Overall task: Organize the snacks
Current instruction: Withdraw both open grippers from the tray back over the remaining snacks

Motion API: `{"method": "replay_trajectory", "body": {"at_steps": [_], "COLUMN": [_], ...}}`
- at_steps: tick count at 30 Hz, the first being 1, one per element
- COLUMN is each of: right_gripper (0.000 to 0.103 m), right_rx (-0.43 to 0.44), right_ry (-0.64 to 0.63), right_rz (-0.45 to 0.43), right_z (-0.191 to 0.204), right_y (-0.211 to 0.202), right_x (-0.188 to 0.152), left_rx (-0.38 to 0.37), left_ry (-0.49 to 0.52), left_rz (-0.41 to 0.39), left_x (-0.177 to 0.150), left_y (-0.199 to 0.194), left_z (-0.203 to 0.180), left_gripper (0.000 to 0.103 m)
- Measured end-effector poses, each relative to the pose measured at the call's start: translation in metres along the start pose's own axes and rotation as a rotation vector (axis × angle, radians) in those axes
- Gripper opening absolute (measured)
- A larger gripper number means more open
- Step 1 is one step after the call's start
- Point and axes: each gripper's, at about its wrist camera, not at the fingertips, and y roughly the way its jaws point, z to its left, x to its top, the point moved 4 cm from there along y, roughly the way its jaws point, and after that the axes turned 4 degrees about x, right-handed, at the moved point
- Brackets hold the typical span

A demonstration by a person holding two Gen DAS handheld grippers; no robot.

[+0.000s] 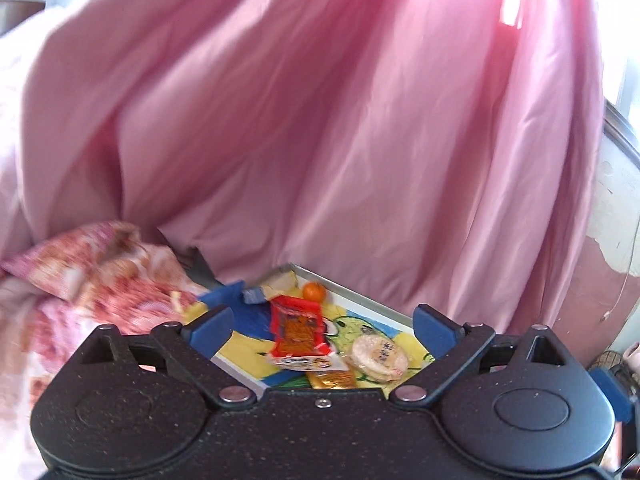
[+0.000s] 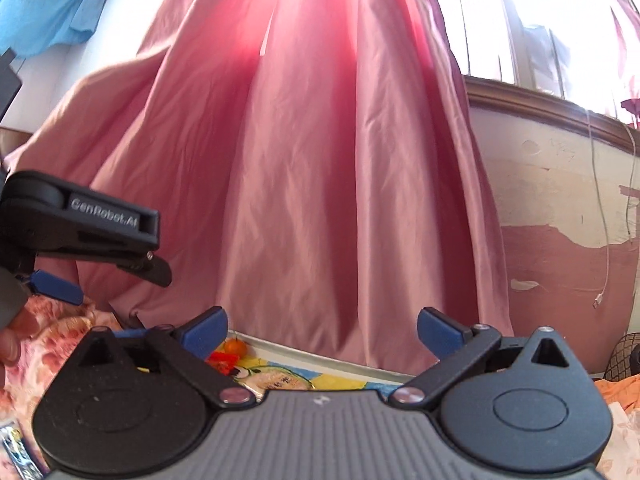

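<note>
A tray with a yellow and blue cartoon print (image 1: 360, 298) lies on the bed below a pink curtain. In it are a red snack packet (image 1: 298, 330), a round rice cracker in clear wrap (image 1: 378, 354), a small orange (image 1: 314, 291), an orange packet (image 1: 334, 380) and a blue packet (image 1: 253, 295). My left gripper (image 1: 322, 330) is open and empty above the tray's near side. My right gripper (image 2: 322, 334) is open and empty, with the tray (image 2: 320, 380), the orange (image 2: 232, 347) and the rice cracker (image 2: 272, 380) low in front of it. The left gripper's body (image 2: 80, 224) shows at the left of the right wrist view.
A pink curtain (image 1: 320, 120) hangs right behind the tray. A floral pillow and bedding (image 1: 100, 276) lie to the left. A peeling wall (image 2: 560, 240) with a hanging white cable (image 2: 608, 240) stands at the right. A silver packet (image 2: 14, 454) lies at the lower left.
</note>
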Motion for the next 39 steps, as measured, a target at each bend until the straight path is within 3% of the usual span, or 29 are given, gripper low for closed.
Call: {"method": "replay_trajectory", "body": {"at_steps": [10, 20, 29, 39], "right_gripper": [0.103, 0.103, 0.103, 0.103], "right_rx": [-0.016, -0.025, -0.015, 0.012], "right_ry": [0.024, 0.032, 0.024, 0.004], "right_rz": [-0.053, -0.033, 0.062, 0.214], "right_z": [0.013, 0.029, 0.044, 0.055], "right_y": [-0.078, -0.138, -0.176, -0.197], "right_x": [0.001, -0.005, -0.029, -0.058], "left_rx": [0.06, 0.079, 0.096, 0.129], "left_ry": [0.057, 0.107, 0.12, 0.132], "left_rz": [-0.07, -0.056, 0.04, 0.208], "left_x": [-0.026, -0.063, -0.099, -0.137], "left_y": [-0.073, -0.128, -0.153, -0.158], "left_z": [0.039, 0.066, 0.09, 0.118], "left_gripper": [0.101, 0.101, 0.101, 0.1]}}
